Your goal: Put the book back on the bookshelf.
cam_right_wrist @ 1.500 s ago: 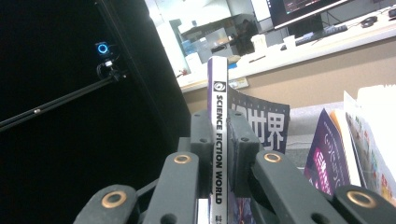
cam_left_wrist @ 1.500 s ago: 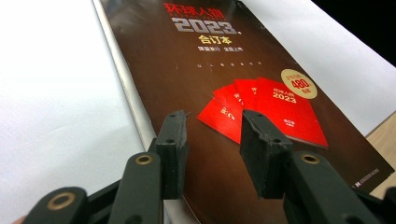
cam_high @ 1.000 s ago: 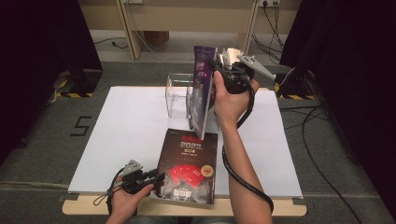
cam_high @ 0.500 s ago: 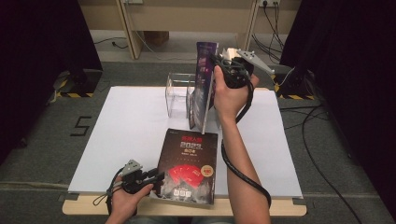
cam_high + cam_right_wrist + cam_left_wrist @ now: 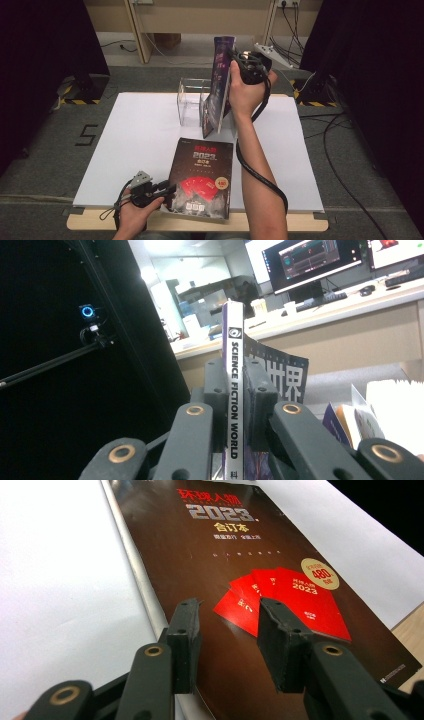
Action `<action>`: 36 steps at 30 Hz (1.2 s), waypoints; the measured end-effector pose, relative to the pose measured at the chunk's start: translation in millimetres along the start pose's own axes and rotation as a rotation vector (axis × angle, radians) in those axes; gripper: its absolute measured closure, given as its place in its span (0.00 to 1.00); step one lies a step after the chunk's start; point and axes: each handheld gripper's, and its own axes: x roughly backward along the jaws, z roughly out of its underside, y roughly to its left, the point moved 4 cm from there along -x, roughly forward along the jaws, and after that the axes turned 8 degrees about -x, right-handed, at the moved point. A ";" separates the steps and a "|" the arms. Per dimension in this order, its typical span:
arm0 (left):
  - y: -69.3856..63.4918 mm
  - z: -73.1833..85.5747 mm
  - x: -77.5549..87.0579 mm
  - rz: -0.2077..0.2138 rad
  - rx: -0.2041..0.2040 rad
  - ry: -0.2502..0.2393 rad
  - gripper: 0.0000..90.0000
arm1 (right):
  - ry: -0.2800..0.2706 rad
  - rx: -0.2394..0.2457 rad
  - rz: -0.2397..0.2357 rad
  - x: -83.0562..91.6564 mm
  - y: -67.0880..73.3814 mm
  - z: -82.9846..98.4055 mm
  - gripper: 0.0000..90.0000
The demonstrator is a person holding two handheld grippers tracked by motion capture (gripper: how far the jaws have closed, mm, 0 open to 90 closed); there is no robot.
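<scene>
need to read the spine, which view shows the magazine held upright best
The right gripper view: the magazine fills the centre, spine reading SCIENCE FICTION WORLD, clamped by the right tongs. The high view shows it small, upright above the clear holder, spine unreadable.

High view: even overhead light, white desk (image 5: 130,145) bright, dark surrounds, slightly soft. Left gripper view: glare washes desk, glossy magazine cover (image 5: 240,580) sheen, tongs blurred. Right gripper view: dim left, ceiling lamp blown out.

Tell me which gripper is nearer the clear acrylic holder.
Right. The right gripper holds a magazine upright just above the clear holder; the left gripper rests at the dark book near the table's front edge.
</scene>
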 end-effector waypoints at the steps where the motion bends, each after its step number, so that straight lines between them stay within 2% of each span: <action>1: -0.2 0.0 -0.1 0.001 0.000 0.000 0.67 | -0.001 -0.002 -0.001 -0.9 -0.3 -0.3 0.92; 10: -0.5 0.3 -0.4 0.003 -0.004 0.001 0.67 | -0.006 0.006 0.023 -11.7 -8.1 -0.9 0.93; 23: 1.4 0.6 -0.2 0.001 0.001 0.001 0.67 | -0.002 0.014 0.047 -33.9 -12.5 0.7 0.92; 36: 1.6 0.5 -1.3 0.004 0.006 0.000 0.67 | 0.045 0.016 0.085 -59.0 -29.3 32.2 0.92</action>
